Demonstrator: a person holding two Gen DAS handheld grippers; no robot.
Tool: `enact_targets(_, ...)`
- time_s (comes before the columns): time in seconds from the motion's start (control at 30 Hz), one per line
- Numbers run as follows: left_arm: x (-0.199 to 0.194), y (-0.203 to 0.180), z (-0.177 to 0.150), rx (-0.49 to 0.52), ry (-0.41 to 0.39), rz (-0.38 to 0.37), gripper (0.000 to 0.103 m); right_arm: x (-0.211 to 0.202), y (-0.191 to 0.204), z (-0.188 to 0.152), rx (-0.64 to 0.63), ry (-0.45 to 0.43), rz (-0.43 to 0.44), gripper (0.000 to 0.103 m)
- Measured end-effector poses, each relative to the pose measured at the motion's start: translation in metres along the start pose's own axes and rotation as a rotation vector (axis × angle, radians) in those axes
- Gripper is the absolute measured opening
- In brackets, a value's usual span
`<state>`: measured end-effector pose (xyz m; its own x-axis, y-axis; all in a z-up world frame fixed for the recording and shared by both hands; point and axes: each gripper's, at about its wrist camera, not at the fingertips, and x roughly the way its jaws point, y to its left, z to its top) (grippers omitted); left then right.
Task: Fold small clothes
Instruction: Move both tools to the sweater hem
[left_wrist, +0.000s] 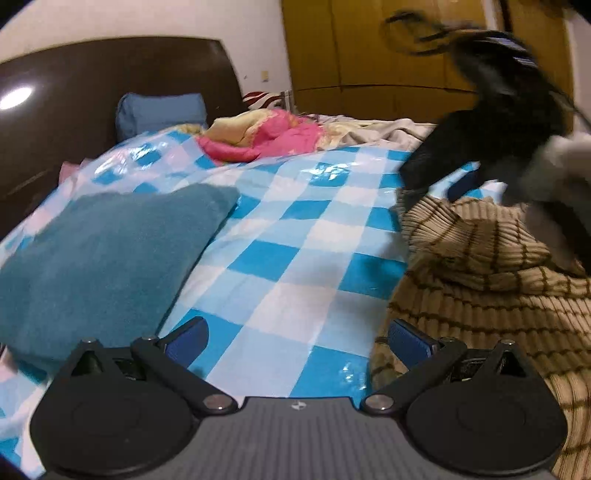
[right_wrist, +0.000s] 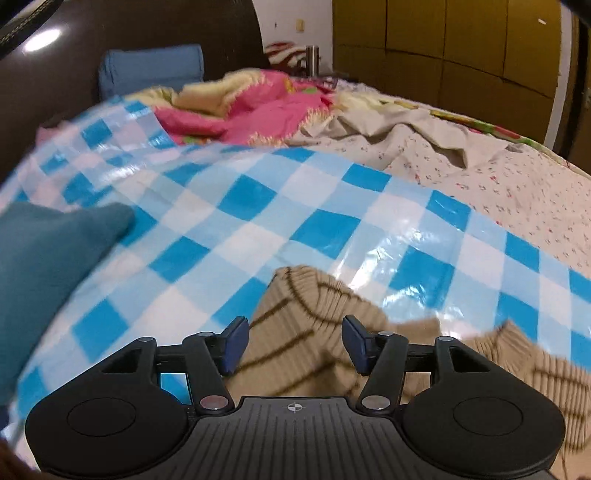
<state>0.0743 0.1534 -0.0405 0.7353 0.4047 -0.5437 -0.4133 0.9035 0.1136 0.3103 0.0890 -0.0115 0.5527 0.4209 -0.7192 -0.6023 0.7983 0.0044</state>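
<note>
While the tan striped knit garment (right_wrist: 314, 325) lies rumpled on the blue checked plastic sheet (right_wrist: 258, 221) covering the bed, the right gripper (right_wrist: 293, 341) hovers over its raised fold, jaws apart and pressing on nothing. The left gripper (left_wrist: 297, 338) also stands wide apart, empty, one blue pad just beside the garment's edge. The glossy sheet looks slippery, so a one-sided pull could drag the whole knit instead of folding it. A shallow pinch might catch only the top layer, and the bunched fold would stay crooked. A folded teal cloth (left_wrist: 103, 258) lies well apart.
</note>
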Motion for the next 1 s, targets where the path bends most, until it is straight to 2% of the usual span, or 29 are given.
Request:
enact_targets(0.03,0.000,-0.002,0.000,0.012,0.000,0.000,0.103,0.008,0.001,0.001,-0.001,0.027,0.020,0.053)
enact_targets(0.07,0.001,-0.003,0.000,0.019,0.001,0.001,0.103,0.016,0.003,0.004,0.000,0.061,0.045,0.038)
enact_targets(0.13,0.003,-0.002,0.000,0.016,0.005,0.006,0.103,0.022,0.010,0.005,0.004,0.102,0.070,0.020)
enact_targets(0.23,0.006,0.001,0.001,-0.009,0.018,0.022,0.103,0.020,0.018,0.010,0.028,0.096,0.089,0.014)
enact_targets(0.33,0.008,0.003,0.000,-0.026,0.027,0.033,0.103,0.021,0.018,0.023,0.113,0.070,0.129,0.013)
enact_targets(0.4,0.009,0.002,-0.001,-0.017,0.031,0.038,0.103,0.025,0.021,0.029,0.130,0.062,0.132,0.017)
enact_targets(0.53,0.006,-0.003,-0.002,0.008,0.014,0.046,0.103,0.033,0.030,0.028,0.067,0.083,0.078,0.019)
enact_targets(0.67,0.004,-0.002,-0.001,0.011,0.002,0.047,0.103,-0.011,0.008,0.016,0.135,-0.001,0.097,0.021)
enact_targets(0.77,0.004,-0.002,-0.001,0.012,-0.003,0.046,0.103,-0.062,-0.022,-0.014,0.179,-0.064,0.045,0.024)
enact_targets(0.9,0.001,-0.007,-0.002,0.035,-0.019,0.051,0.103,-0.110,-0.071,-0.072,0.284,-0.070,-0.086,0.027)
enact_targets(0.93,0.002,-0.009,-0.002,0.048,-0.014,0.049,0.103,-0.114,-0.083,-0.087,0.305,-0.055,-0.132,0.028)
enact_targets(1.0,0.005,-0.014,-0.004,0.072,0.007,0.037,0.103,-0.109,-0.107,-0.112,0.341,0.027,-0.251,0.028)
